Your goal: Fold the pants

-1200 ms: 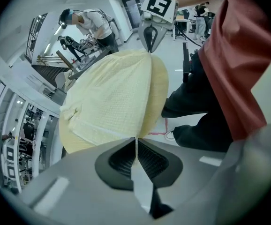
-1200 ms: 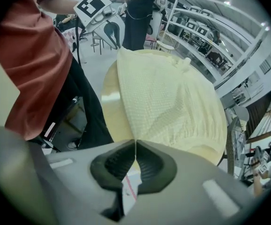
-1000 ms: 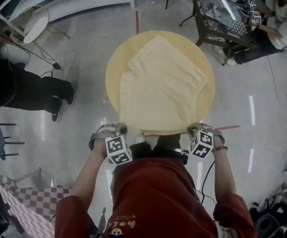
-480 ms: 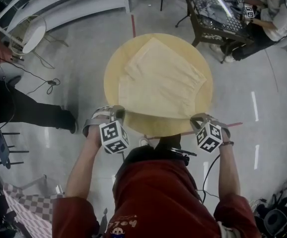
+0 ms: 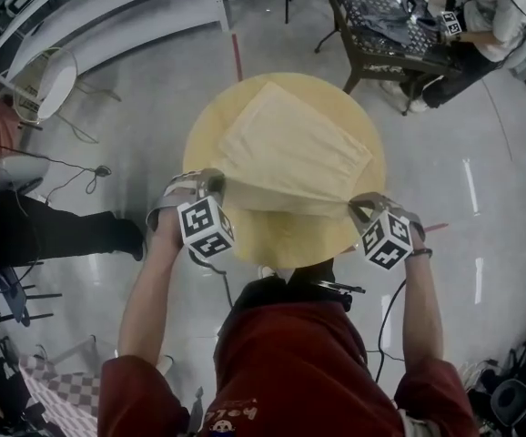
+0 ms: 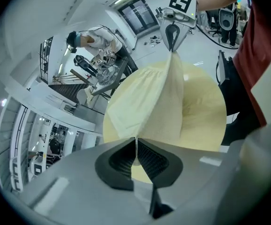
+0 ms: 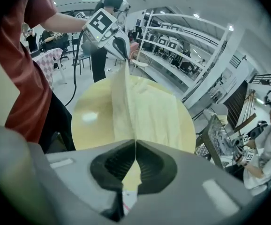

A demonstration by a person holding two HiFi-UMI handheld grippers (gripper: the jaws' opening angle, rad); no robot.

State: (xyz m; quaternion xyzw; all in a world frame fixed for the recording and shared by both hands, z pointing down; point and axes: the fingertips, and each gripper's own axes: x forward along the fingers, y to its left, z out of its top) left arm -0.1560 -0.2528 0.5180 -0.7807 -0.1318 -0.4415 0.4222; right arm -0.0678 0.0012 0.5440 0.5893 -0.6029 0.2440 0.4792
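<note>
Pale yellow pants (image 5: 286, 153) lie on a round wooden table (image 5: 281, 235). Their near edge is lifted off the tabletop and stretched between my two grippers. My left gripper (image 5: 216, 182) is shut on the near left corner of the pants (image 6: 166, 102), the cloth running out from between its pads (image 6: 147, 156). My right gripper (image 5: 361, 206) is shut on the near right corner of the pants (image 7: 145, 111). In each gripper view the other gripper shows at the far end of the taut edge: the right gripper (image 6: 173, 43), the left gripper (image 7: 121, 48).
A person sits at a dark mesh table (image 5: 386, 21) at the back right. Another person (image 5: 26, 226) stands at the left. A white round stool (image 5: 49, 80) and white shelving (image 5: 108, 16) are at the back left. Cables lie on the floor.
Both grippers have risen and moved away from me over the table, carrying the near edge of the pants up and forward. The bare near strip of tabletop has widened.
</note>
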